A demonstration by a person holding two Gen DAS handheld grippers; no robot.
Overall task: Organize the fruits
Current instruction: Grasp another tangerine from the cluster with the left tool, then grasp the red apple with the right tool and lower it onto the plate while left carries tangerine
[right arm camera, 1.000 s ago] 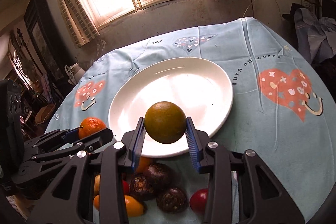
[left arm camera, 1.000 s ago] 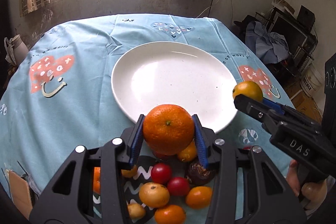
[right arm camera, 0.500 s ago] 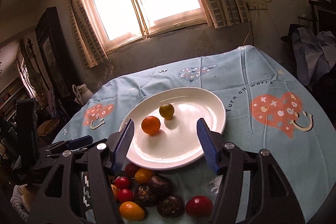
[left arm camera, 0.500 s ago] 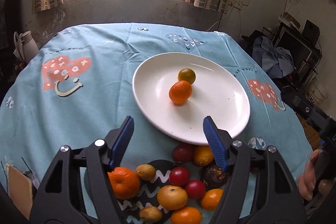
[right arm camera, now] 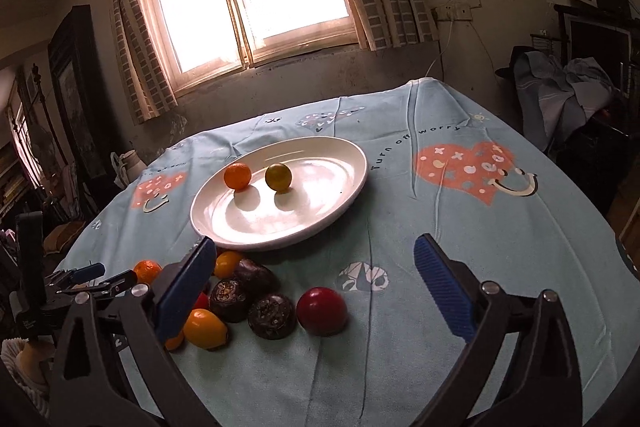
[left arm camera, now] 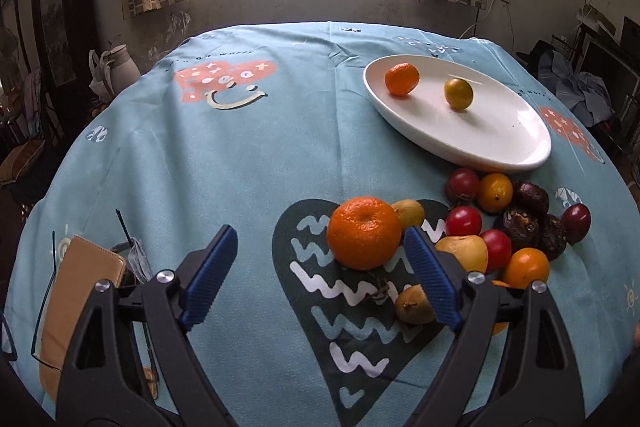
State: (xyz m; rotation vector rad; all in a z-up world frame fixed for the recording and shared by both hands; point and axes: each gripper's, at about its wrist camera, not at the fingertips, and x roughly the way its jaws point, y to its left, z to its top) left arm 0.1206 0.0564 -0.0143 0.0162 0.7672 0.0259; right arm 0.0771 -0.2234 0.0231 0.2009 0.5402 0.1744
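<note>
A white plate (left arm camera: pixel 504 131) (right arm camera: pixel 344 187) holds a small orange mandarin (left arm camera: pixel 401 79) (right arm camera: pixel 237 176) and a yellow-green citrus (left arm camera: pixel 458 93) (right arm camera: pixel 278 177). A pile of loose fruit lies on the cloth in front of it: a big orange (left arm camera: pixel 364 233), red fruits (left arm camera: pixel 463 221), dark wrinkled fruits (right arm camera: pixel 272 315) and a red ball-shaped fruit (right arm camera: pixel 322 311). My left gripper (left arm camera: pixel 320 273) is open and empty, low over the cloth, with the big orange just ahead between its fingers. My right gripper (right arm camera: pixel 316 291) is open and empty above the pile. The left gripper also shows in the right wrist view (right arm camera: pixel 94 277).
A round table with a light blue printed cloth (left arm camera: pixel 240 155) fills both views. A tan wallet (left arm camera: pixel 76 291) and eyeglasses lie at the near left edge. A white jug (left arm camera: pixel 118 67) stands past the far left edge. Clutter and clothes (right arm camera: pixel 560 95) stand to the right.
Both grippers let go of their fruits on the plate, then pulled back and opened wide. The left gripper swung left and now faces the big orange in the pile.
</note>
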